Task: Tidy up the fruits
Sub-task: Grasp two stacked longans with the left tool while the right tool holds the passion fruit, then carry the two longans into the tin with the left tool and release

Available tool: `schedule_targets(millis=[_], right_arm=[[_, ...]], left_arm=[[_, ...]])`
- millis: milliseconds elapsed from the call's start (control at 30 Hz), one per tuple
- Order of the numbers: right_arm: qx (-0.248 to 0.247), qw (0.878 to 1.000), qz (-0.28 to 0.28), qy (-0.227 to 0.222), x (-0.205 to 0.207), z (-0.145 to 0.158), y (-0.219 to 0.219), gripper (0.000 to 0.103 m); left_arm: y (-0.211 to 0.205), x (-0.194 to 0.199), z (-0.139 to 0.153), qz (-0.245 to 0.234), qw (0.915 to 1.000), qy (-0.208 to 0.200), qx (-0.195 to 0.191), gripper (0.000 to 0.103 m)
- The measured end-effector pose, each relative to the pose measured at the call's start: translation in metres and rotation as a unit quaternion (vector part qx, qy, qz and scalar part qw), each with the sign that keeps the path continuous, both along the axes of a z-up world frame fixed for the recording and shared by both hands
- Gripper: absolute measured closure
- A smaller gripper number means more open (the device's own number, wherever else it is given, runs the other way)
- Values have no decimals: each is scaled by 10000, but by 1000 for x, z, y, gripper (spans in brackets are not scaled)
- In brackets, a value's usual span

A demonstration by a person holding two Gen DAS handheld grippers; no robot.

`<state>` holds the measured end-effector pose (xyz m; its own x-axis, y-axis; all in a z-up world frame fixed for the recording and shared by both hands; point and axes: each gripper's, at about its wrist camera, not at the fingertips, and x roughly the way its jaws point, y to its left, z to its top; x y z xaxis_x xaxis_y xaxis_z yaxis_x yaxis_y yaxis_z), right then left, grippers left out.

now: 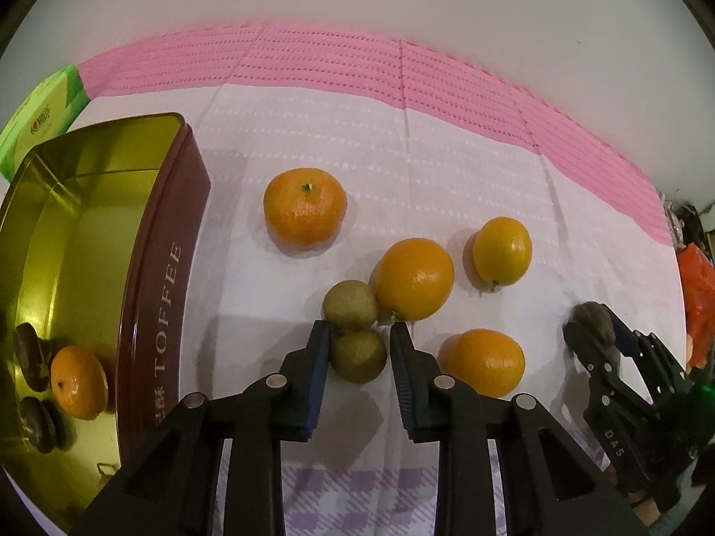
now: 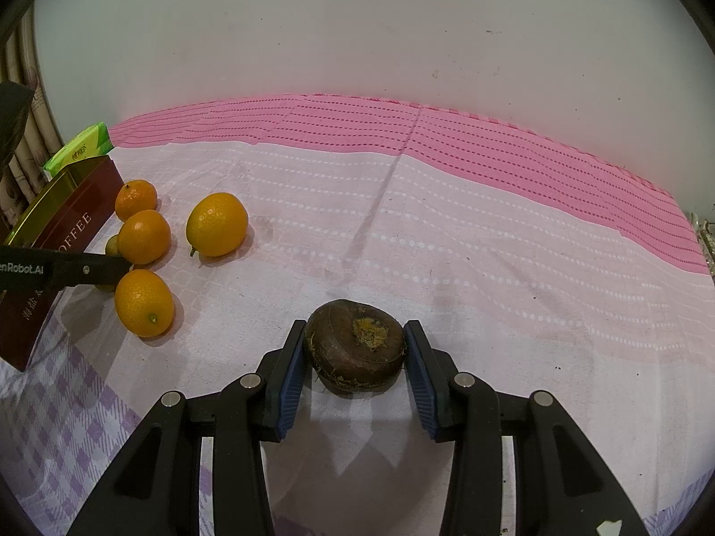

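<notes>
Your left gripper (image 1: 359,329) has its fingers closed on a small greenish-brown fruit (image 1: 359,356), which sits on the cloth-covered tabletop (image 1: 447,169) at the near edge of the fruit cluster. A second greenish-brown fruit (image 1: 350,305) lies just behind it, touching it and also touching a large orange (image 1: 414,279). Another orange (image 1: 485,362) rests just to the right of your right-hand finger, one more (image 1: 502,251) sits farther back on the right, and a flatter mandarin (image 1: 304,207) with its stem end up lies apart at the back, nearer the tin.

The open toffee tin (image 1: 156,268) stands to the left of the cluster. Inside it, at the near end, are one mandarin (image 1: 79,382) and two dark brown fruits (image 1: 29,362) beside it. A green packet (image 1: 40,116) lies behind the tin.

Your right gripper (image 2: 355,335) grips a dark brown, rounded fruit (image 2: 355,355) between its fingers, both blue pads pressed to its sides; it rests on the cloth, well apart from the oranges, on the right of the tabletop. A pink band of the cloth (image 2: 447,143) runs along the far edge below the plain wall (image 2: 357,22).
</notes>
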<state>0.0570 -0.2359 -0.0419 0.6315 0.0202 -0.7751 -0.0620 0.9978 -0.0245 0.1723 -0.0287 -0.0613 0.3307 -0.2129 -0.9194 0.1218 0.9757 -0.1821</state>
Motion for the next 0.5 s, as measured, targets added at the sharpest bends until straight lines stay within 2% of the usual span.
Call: schedule_targets(millis=[500], right_arm=[[-1, 10000, -1, -4, 0, 0, 0, 63]], left_arm=[[1, -27, 8, -248, 9996, -62, 130, 77]])
